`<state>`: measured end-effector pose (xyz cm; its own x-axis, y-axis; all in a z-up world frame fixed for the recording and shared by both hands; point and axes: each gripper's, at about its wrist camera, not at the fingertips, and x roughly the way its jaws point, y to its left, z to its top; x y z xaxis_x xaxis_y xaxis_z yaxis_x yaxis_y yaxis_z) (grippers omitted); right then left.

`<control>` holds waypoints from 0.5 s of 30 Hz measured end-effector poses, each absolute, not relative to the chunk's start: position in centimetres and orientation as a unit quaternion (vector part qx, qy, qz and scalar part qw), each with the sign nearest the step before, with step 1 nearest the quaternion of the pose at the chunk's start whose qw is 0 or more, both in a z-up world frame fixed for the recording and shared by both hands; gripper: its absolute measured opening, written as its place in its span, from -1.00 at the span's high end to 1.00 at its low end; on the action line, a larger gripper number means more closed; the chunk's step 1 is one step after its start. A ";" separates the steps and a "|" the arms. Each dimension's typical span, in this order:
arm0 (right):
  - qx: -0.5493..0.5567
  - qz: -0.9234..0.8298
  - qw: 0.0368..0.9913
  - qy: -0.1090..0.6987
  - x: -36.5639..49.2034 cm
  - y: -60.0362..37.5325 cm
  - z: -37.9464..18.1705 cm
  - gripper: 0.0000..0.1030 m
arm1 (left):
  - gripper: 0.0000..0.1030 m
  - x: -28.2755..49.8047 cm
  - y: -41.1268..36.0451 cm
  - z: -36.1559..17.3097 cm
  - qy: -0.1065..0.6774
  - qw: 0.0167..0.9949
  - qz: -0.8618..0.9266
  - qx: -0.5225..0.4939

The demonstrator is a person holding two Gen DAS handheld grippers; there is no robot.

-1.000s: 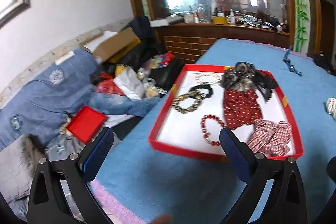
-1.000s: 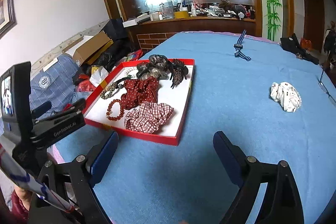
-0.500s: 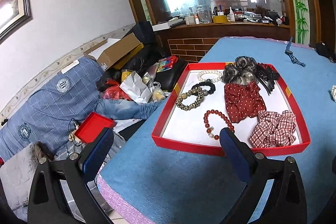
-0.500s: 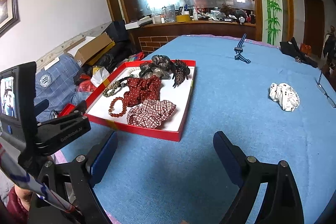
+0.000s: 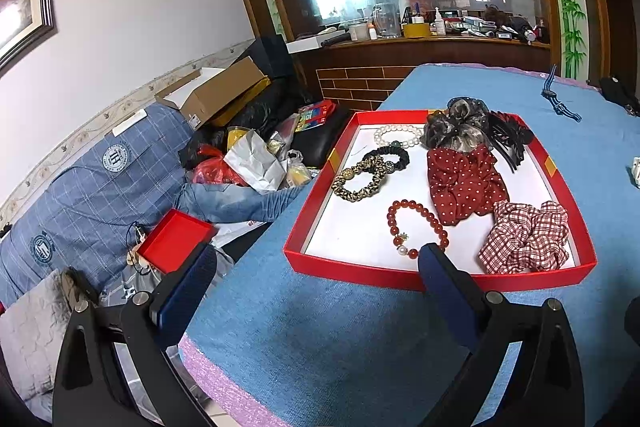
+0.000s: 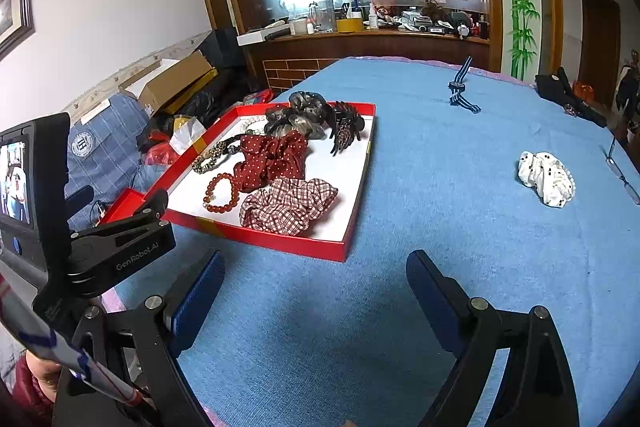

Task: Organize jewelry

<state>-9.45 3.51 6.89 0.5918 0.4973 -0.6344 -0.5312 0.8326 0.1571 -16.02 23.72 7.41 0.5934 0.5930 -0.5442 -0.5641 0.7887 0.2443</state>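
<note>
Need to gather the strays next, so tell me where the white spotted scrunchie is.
The white spotted scrunchie lies on the blue tablecloth on the right side of the right wrist view, well outside the red tray, near a pair of glasses at the table's edge.

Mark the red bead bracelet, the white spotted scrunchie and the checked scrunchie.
red bead bracelet (image 5: 425,215), left wrist view, on its right-side beads.
white spotted scrunchie (image 6: 546,180), right wrist view, its middle folds.
checked scrunchie (image 6: 288,207), right wrist view, its centre.
</note>
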 end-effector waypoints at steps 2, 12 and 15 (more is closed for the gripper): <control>-0.028 0.289 0.891 0.348 -9.5 3.7 6.8 -0.84 | -0.95 -16.0 23.9 7.3 0.314 0.892 0.325 0.022; -0.033 0.286 0.890 0.353 -9.5 3.9 6.5 -0.84 | -0.95 -15.9 24.3 6.9 0.318 0.890 0.326 0.015; -0.034 0.285 0.890 0.354 -9.5 4.0 6.5 -0.84 | -0.95 -15.9 24.3 6.9 0.317 0.890 0.326 0.015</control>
